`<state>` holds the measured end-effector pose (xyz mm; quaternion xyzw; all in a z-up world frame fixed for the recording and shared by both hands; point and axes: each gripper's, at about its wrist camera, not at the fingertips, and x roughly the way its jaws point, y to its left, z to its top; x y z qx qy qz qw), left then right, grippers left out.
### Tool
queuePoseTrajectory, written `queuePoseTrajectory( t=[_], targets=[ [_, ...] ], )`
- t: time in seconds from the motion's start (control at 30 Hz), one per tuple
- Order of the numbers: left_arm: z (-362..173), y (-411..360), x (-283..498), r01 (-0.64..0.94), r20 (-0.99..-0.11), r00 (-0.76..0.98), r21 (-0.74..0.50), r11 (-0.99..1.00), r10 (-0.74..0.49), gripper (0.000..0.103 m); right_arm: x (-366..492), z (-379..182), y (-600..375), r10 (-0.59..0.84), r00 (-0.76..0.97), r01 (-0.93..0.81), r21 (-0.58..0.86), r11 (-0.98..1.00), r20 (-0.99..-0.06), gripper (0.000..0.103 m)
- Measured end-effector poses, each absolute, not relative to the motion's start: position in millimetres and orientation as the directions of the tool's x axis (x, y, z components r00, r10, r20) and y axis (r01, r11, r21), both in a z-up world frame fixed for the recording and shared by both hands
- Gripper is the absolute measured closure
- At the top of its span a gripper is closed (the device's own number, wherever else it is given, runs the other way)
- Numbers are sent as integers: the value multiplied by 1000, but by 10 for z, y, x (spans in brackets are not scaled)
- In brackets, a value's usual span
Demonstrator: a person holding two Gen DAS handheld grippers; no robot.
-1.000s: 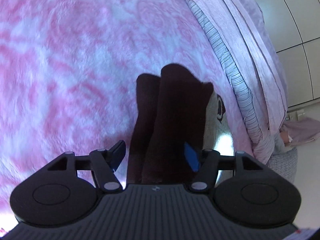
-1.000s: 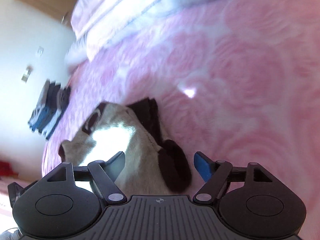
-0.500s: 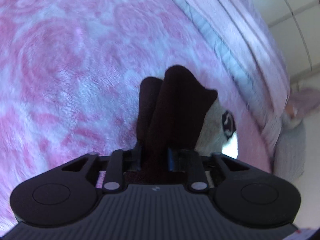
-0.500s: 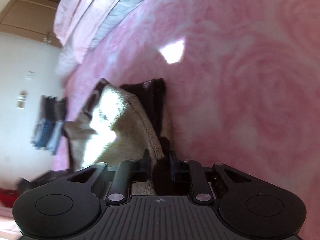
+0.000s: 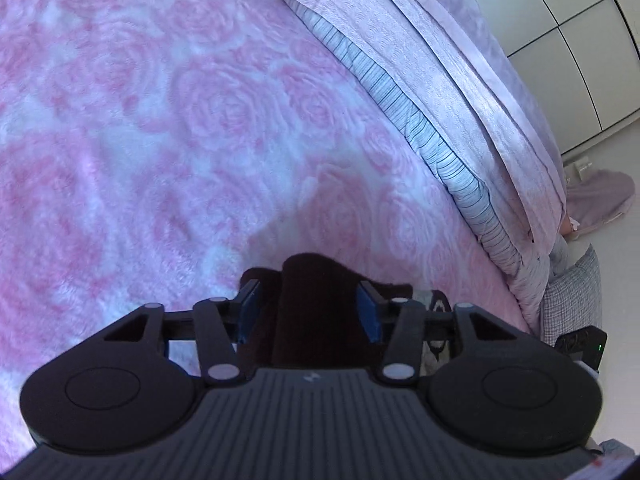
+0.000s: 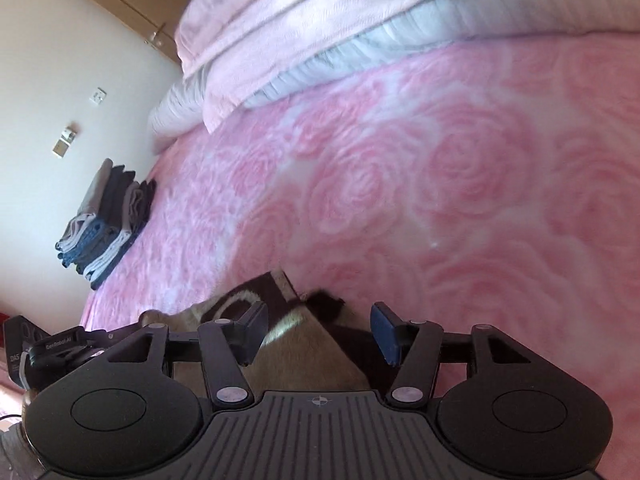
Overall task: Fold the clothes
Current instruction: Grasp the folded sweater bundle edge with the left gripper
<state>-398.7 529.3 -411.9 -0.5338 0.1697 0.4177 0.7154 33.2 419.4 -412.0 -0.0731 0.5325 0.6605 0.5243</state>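
A small garment, dark brown (image 5: 316,280) with a tan side (image 6: 296,360), lies folded on the pink rose blanket (image 5: 160,120). In the left wrist view its dark fold sits between the blue pads of my left gripper (image 5: 308,312). The jaws are opening and the pads stand slightly off the cloth. In the right wrist view my right gripper (image 6: 320,332) hovers over the tan and brown edge. Its jaws are opening too, with clear gaps beside the fabric. The near part of the garment is hidden under both gripper bodies.
A rolled pink and striped duvet (image 5: 460,92) runs along the bed's far side, seen also as the duvet (image 6: 320,20). A stack of folded clothes (image 6: 108,220) sits near the bed's left edge. White cupboards (image 5: 580,40) and a checked cushion (image 5: 572,292) lie beyond.
Half a second ago both grippers were clamped on the garment; now both sets of jaws have parted. The garment sits lower and nearer in both views, laid flatter on the blanket.
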Motion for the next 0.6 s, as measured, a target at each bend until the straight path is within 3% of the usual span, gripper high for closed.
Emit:
queuePoseTrajectory(
  t=[0.07,0.1,0.13,0.3,0.6],
  targets=[
    [-4132,5315,-3966,-775,-681,599,-625,93,422,82,270,-4175,4237,609,-465,-759,643,99,-643,54],
    [-4132,5314,-3956,-785,-685,588,-612,98,430,91,240,-4176,4218,610,-484,-753,654,76,-628,93],
    [-4136,5306,-3946,-794,-688,579,-598,111,437,97,193,-4161,4215,616,-477,-766,640,58,-627,103],
    [-4202,5251,-4013,-827,-699,528,-553,103,483,97,224,-4097,4102,731,-333,-799,590,117,-596,103],
    [-4266,5307,-3850,-860,-735,491,-494,126,469,94,-63,-4260,4221,654,-178,-911,374,172,-736,102]
  ],
)
